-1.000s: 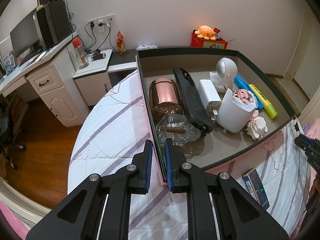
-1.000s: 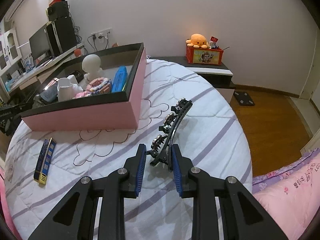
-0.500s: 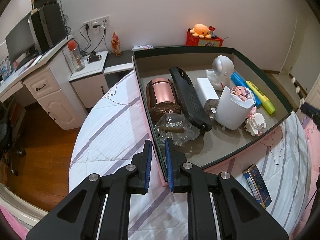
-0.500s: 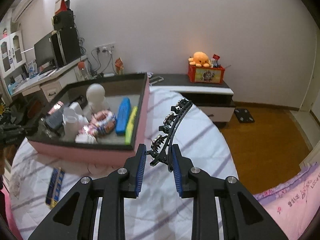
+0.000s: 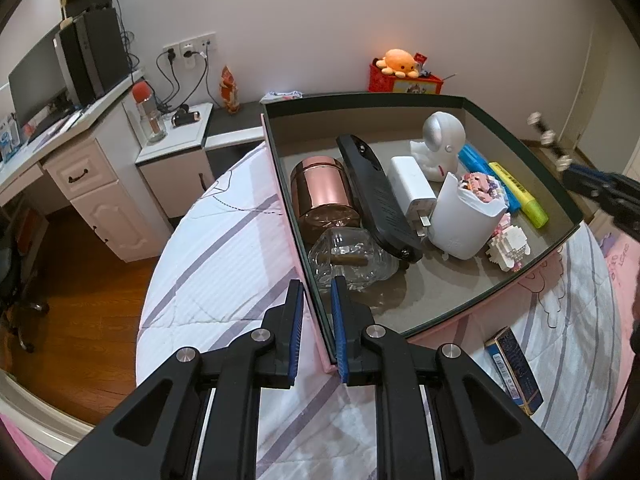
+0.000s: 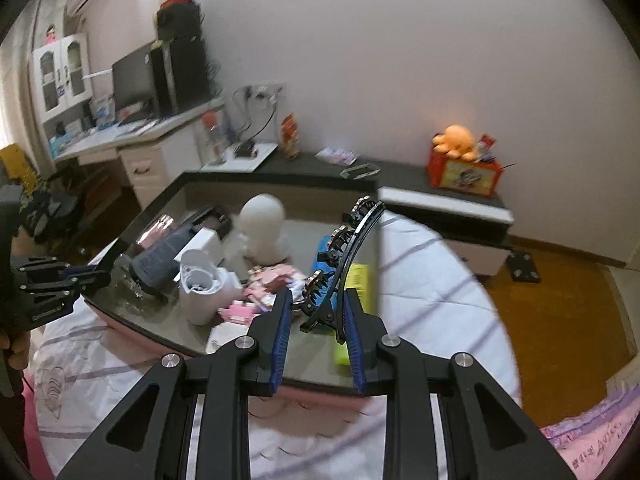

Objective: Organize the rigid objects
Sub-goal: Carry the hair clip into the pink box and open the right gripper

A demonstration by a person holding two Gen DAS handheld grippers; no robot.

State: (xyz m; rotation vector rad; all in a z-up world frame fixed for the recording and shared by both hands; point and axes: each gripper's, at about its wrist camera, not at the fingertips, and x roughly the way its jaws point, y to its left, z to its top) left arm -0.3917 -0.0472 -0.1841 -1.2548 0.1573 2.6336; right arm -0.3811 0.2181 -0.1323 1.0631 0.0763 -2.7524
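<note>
A pink box with a dark rim rests on a striped bedspread; its grey floor holds, from the left wall across, a copper canister, a clear glass bottle lying before it, a long black device set diagonally, a white charger, a white astronaut figure, a white cup filled with small pink pieces, a block-built figure, and a blue marker beside a yellow highlighter along the right wall; the near part of the floor is bare. The left gripper is clamped on the box's left wall near the front corner, one pad outside and one inside. The right gripper is closed on the base of a black curved hair clip, which rises from the pads and hangs above the box's right side, over the markers, clear of its contents. A blue packet lies on the bedspread just outside the front wall; open bedspread extends left of the box.
</note>
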